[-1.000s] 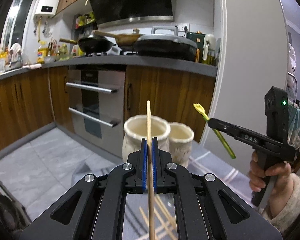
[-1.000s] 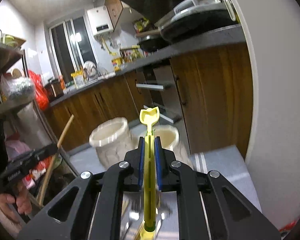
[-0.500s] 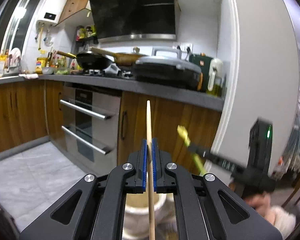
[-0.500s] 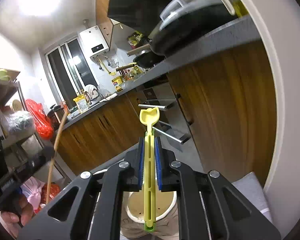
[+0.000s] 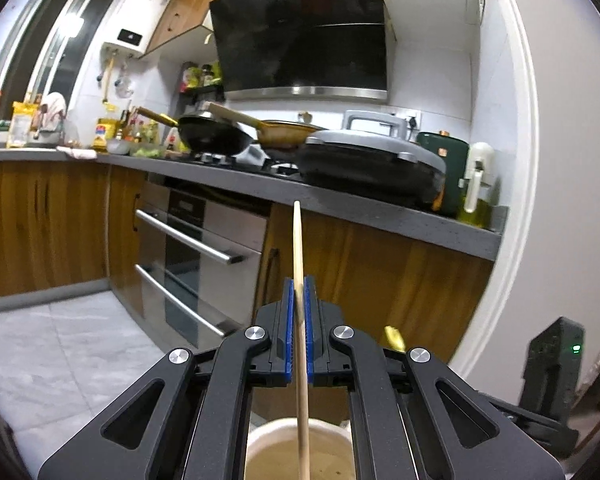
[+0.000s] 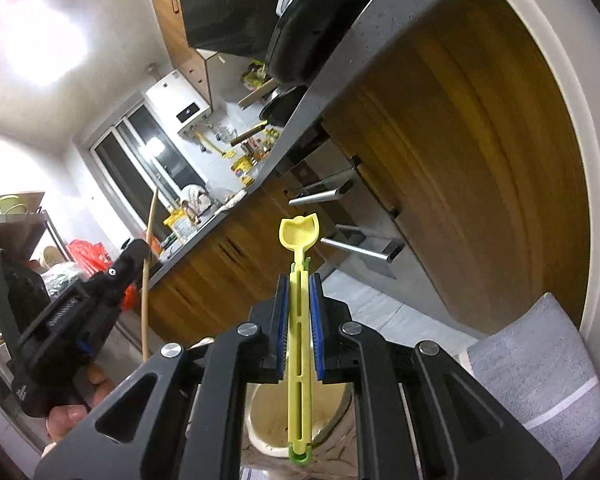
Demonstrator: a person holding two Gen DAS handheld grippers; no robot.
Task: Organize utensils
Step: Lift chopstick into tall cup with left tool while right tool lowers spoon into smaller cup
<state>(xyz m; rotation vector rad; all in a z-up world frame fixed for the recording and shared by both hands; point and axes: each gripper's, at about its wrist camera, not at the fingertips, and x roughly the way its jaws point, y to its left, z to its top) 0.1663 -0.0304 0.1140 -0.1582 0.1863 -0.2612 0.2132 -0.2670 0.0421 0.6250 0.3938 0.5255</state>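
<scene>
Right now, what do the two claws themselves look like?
Both are matte black linkage claws with silver round pivot bolts and ribbed blue pads. From the right view, the left claw shows a black pistol-style body with an exposed spring. From the left view, the right unit's black housing carries a small green light.

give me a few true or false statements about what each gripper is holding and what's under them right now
1. The left gripper is shut on a wooden chopstick. True.
2. The right gripper is open and holds nothing. False: it is shut on a yellow plastic fork.
3. A cream cup shows below the left gripper. True.
4. The fork lies flat on the counter. False: it is clamped between the blue pads, its pronged end pointing forward.
5. A black wok sits on the stove. True.
</scene>
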